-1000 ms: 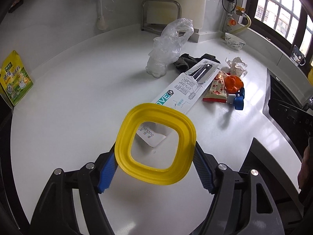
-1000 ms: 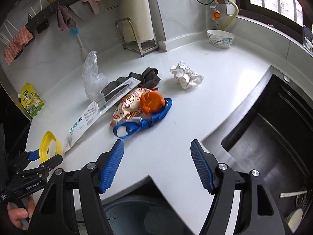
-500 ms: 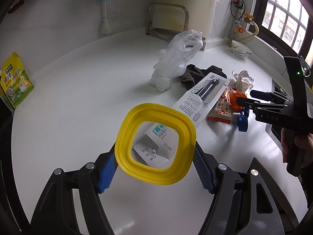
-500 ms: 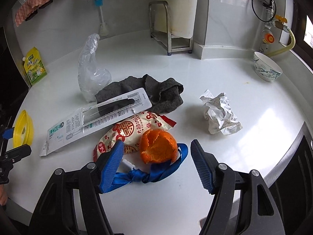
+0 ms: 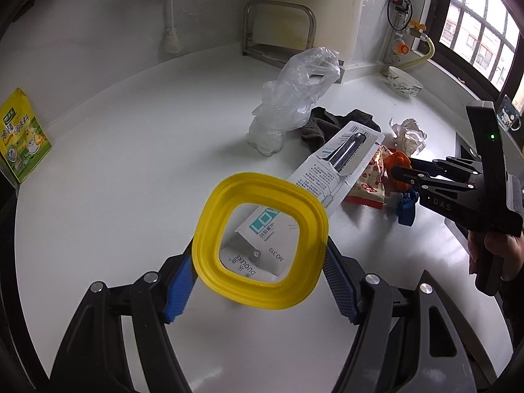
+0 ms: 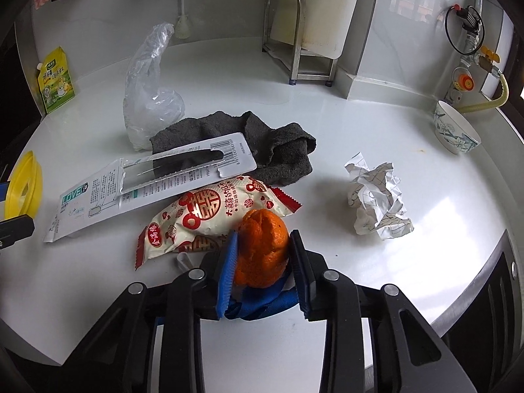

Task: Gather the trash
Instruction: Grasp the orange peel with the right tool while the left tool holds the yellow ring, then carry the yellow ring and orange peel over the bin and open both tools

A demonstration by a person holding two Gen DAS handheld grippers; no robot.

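Observation:
My left gripper (image 5: 260,286) is shut on a yellow square ring (image 5: 209,229), held above the white counter; the ring also shows in the right wrist view (image 6: 23,186). My right gripper (image 6: 262,271) is shut on an orange peel (image 6: 262,252) that sits on a blue strap (image 6: 262,308). The right gripper (image 5: 398,173) also shows in the left wrist view at the peel (image 5: 398,159). Around it lie a red-and-white snack wrapper (image 6: 209,216), a white blister-pack card (image 6: 147,183), a crumpled paper ball (image 6: 376,199), a clear plastic bag (image 6: 147,88) and a grey cloth (image 6: 271,144).
A patterned bowl (image 6: 455,131) stands at the back right. A metal rack (image 6: 298,39) stands against the back wall. A yellow-green drink pouch (image 5: 21,139) leans at the far left. A dark sink edge (image 6: 491,294) lies to the right.
My right gripper moved forward and closed on the orange peel. My left gripper moved slightly closer to the trash pile, still holding the yellow ring.

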